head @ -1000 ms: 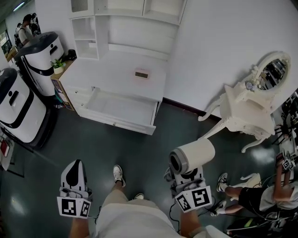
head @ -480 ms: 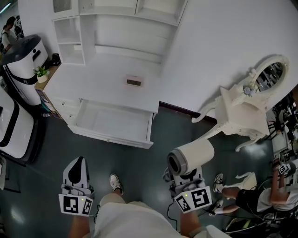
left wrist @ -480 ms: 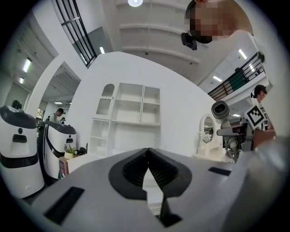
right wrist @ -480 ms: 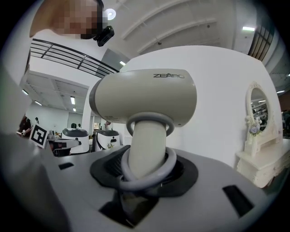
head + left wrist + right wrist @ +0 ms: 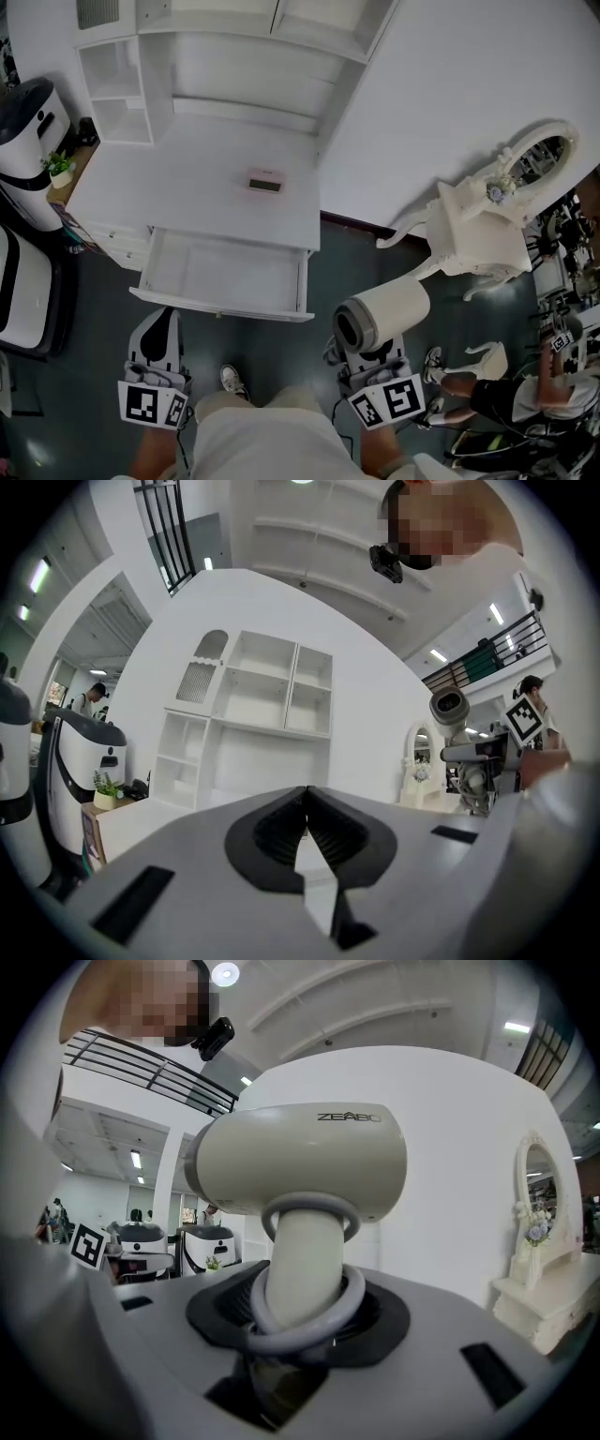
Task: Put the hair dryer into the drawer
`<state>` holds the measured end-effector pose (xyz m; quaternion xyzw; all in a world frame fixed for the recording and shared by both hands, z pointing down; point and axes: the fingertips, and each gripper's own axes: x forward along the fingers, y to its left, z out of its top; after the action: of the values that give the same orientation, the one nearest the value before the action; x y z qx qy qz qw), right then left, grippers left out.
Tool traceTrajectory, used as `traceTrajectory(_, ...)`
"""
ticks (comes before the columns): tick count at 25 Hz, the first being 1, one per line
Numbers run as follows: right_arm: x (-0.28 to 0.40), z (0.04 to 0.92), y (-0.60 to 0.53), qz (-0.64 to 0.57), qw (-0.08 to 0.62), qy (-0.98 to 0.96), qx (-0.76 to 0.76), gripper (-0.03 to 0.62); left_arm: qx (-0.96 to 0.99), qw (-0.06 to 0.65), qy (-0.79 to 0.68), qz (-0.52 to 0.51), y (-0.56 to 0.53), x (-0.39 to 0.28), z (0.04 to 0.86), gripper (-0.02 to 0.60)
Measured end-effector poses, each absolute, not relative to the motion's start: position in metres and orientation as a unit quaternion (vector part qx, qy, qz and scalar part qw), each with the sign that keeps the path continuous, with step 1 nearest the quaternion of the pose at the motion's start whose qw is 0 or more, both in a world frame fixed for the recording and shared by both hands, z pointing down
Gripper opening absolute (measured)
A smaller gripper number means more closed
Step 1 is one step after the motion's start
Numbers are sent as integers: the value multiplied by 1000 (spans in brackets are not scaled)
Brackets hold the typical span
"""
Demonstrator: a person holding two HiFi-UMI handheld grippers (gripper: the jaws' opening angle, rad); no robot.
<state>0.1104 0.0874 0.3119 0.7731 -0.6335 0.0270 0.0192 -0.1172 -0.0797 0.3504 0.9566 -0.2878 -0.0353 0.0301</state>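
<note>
Right hand-held gripper (image 5: 302, 1309): I have its jaws clamped half-wide on the handle of the hair dryer (image 5: 300, 1162), so the barrel leads. Left hand-held gripper (image 5: 305, 829): jaws together, empty, spare. Drawer (image 5: 225, 277): open below the white surface (image 5: 187, 173), ahead, ready to receive.

Drawer (image 5: 225, 277) open w/ free room inside; desk (image 5: 169, 187) edge just behind.
</note>
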Motion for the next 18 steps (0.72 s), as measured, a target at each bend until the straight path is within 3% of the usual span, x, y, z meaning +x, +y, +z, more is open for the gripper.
traceTrajectory(7, 135, 328, 58, 45, 29, -635, 771, 198, 961, 48, -272, -30, -101, -76, 359, 17)
traceTrajectory(18, 195, 335, 13, 31, 40, -682, 730, 198, 941, 15, -335, -33, -123, -41, 334, 17)
